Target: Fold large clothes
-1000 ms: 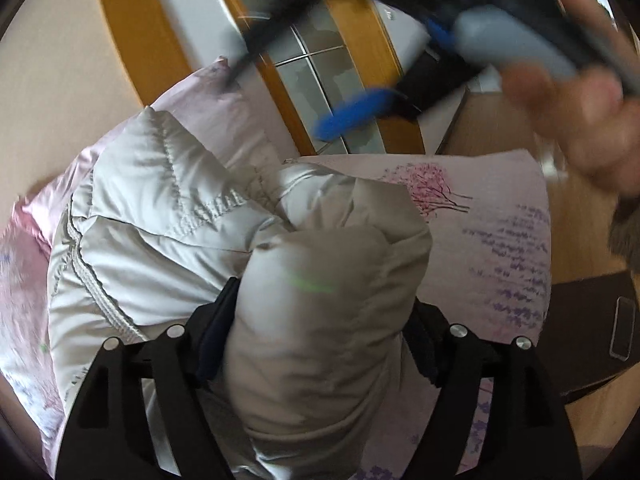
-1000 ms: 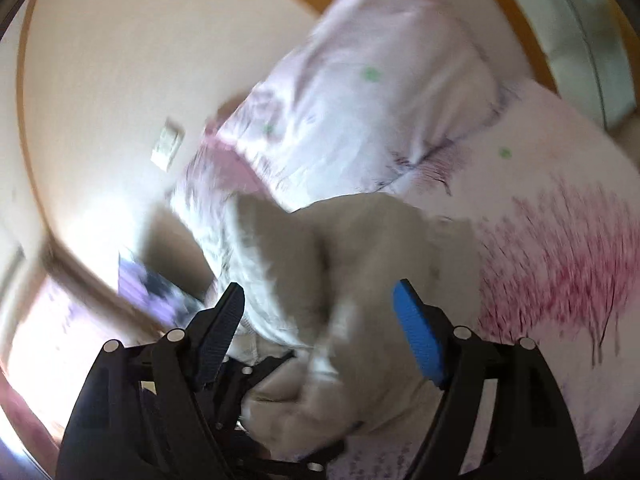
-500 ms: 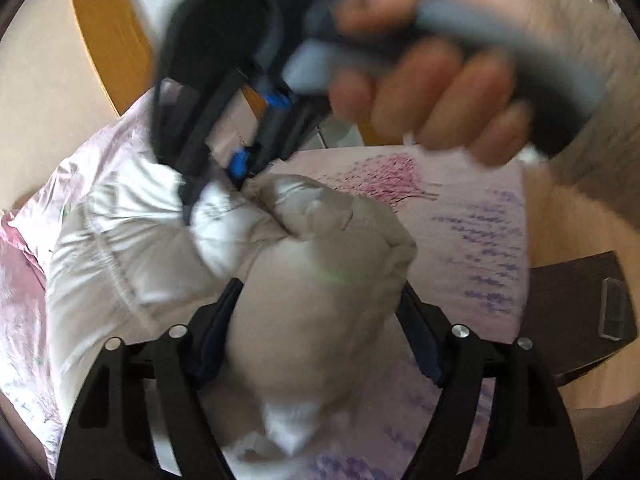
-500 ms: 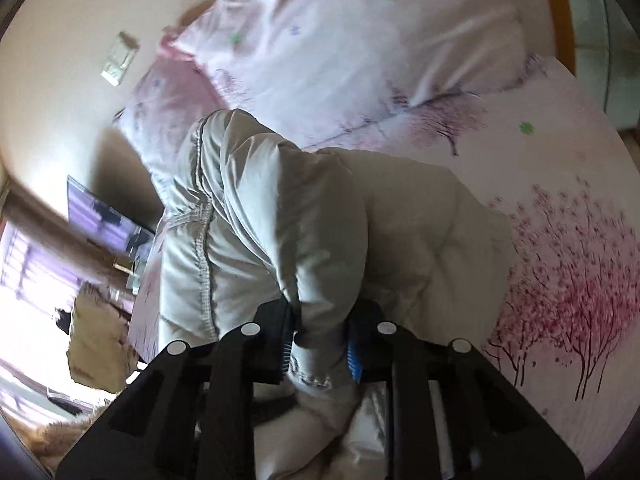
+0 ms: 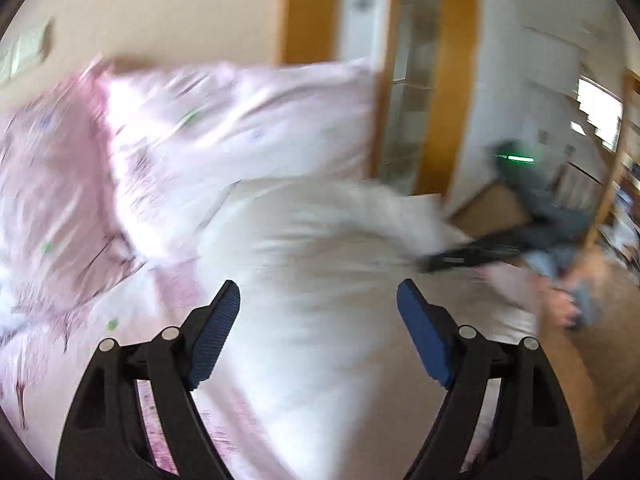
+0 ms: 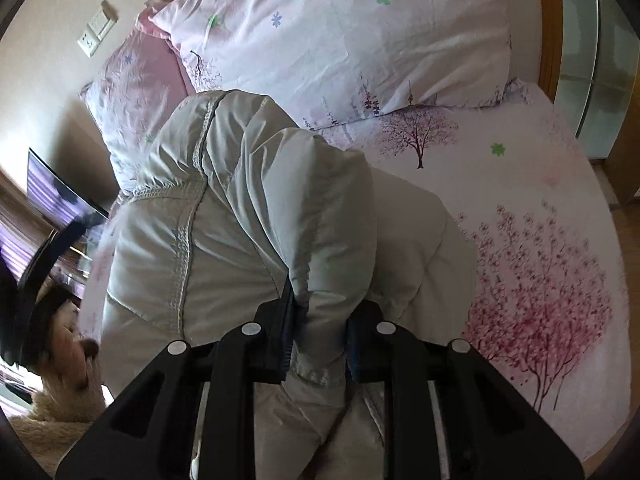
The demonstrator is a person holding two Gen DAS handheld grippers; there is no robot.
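Left gripper (image 5: 318, 330) now let go, jaws wide and empty over blurred, probably same, puffer jacket (image 6: 248, 216); right gripper (image 6: 320, 344) clamped on sleeve cuff (image 6: 320, 360) at six o'clock, fold handed over.

One jacket (image 6: 240, 240) — two pillows (image 6: 360, 40) (image 6: 132, 92) — two tools (image 5: 318, 312) (image 6: 318, 344) — one sheet (image 6: 520, 220).

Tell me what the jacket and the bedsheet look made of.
Jacket: looks like a smooth, faintly shiny synthetic shell over padding; its puffy quilted panels with stitched seams suggest it, though the fill is hidden. Bedsheet: seems thin matte woven cotton or a blend, judging by fine creases and the printed pink trees.
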